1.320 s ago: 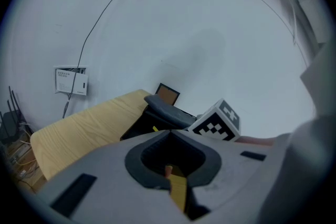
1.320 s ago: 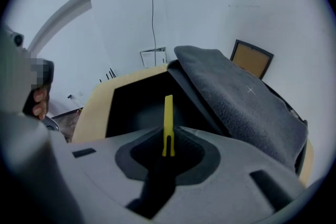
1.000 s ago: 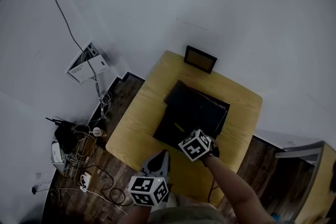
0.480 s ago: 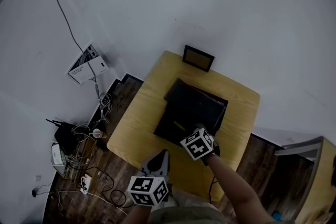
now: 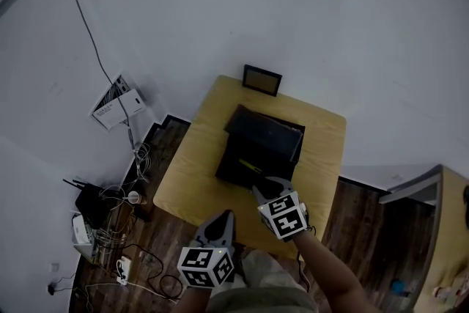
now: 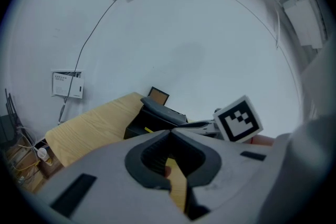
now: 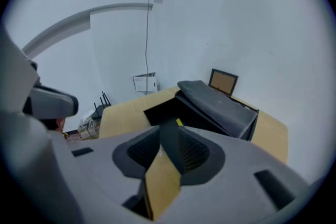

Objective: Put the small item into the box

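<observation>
An open black box (image 5: 249, 157) stands on the wooden table (image 5: 194, 172), its lid (image 5: 267, 130) tipped up at the far side. A small yellow item (image 5: 250, 166) lies inside it, also visible as the yellow item (image 7: 179, 123) in the right gripper view. My right gripper (image 5: 265, 188) hovers at the box's near edge; its jaws are opening and nothing is between them. My left gripper (image 5: 227, 215) hangs off the table's near edge, jaws together and empty. In the left gripper view the box (image 6: 137, 124) lies ahead, with the right gripper (image 6: 197, 125) beside it.
A small framed board (image 5: 261, 80) leans on the wall at the table's far edge. Cables and a router (image 5: 91, 198) clutter the floor at left, and papers (image 5: 113, 102) lie by the wall. Another wooden piece (image 5: 447, 231) stands at right.
My right gripper has drawn back from over the box toward the table's near edge, and its jaws have parted. The left gripper has stayed put.
</observation>
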`<action>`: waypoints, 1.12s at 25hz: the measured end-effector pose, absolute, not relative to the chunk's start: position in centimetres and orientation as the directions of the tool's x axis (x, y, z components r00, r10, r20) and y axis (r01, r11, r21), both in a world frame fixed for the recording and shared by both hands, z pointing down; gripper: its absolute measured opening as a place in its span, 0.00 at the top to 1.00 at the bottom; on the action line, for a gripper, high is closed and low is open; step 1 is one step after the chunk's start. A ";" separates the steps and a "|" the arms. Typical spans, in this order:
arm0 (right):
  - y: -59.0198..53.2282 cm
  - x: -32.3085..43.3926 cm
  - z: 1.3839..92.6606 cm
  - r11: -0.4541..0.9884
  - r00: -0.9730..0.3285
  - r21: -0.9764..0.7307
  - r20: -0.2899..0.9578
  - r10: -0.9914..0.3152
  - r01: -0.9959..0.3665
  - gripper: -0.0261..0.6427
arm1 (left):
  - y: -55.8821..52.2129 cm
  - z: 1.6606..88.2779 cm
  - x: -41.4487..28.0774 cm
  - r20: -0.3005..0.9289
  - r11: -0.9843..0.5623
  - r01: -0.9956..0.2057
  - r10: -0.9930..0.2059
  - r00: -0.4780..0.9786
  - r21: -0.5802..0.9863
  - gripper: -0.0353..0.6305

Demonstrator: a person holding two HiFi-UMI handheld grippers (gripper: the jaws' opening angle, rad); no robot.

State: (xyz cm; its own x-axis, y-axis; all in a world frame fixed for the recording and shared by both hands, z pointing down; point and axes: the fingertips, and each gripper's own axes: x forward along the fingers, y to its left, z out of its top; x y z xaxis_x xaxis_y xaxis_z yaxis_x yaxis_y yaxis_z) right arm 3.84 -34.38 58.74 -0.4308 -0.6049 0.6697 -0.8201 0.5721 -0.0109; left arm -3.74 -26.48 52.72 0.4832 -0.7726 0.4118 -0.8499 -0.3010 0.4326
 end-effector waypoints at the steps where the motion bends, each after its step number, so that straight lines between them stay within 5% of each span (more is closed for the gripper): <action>1: -33.5 3.8 57.9 0.554 -0.434 -0.022 0.647 -0.627 -0.833 0.82 | -25.9 52.4 -4.0 0.405 -0.310 -0.847 -0.772 0.489 0.432 0.94; 14: -20.1 2.7 50.0 0.378 -0.392 -0.123 0.439 -0.809 -0.918 0.93 | -16.9 49.3 -6.6 0.341 -0.402 -0.811 -0.759 0.554 0.424 0.94; 28: -8.4 -1.9 47.1 0.389 -0.414 -0.144 0.346 -0.842 -0.910 0.95 | -7.9 47.7 -9.3 0.294 -0.466 -0.784 -0.746 0.598 0.412 0.94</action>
State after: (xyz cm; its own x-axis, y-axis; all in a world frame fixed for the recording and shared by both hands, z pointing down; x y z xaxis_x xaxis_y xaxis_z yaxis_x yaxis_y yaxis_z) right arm -1.89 -8.43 47.08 -0.4141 -0.8419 0.3459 -0.9101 0.3886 -0.1438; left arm -9.26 -7.93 47.73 0.5977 -0.7457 0.2945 -0.7835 -0.4655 0.4115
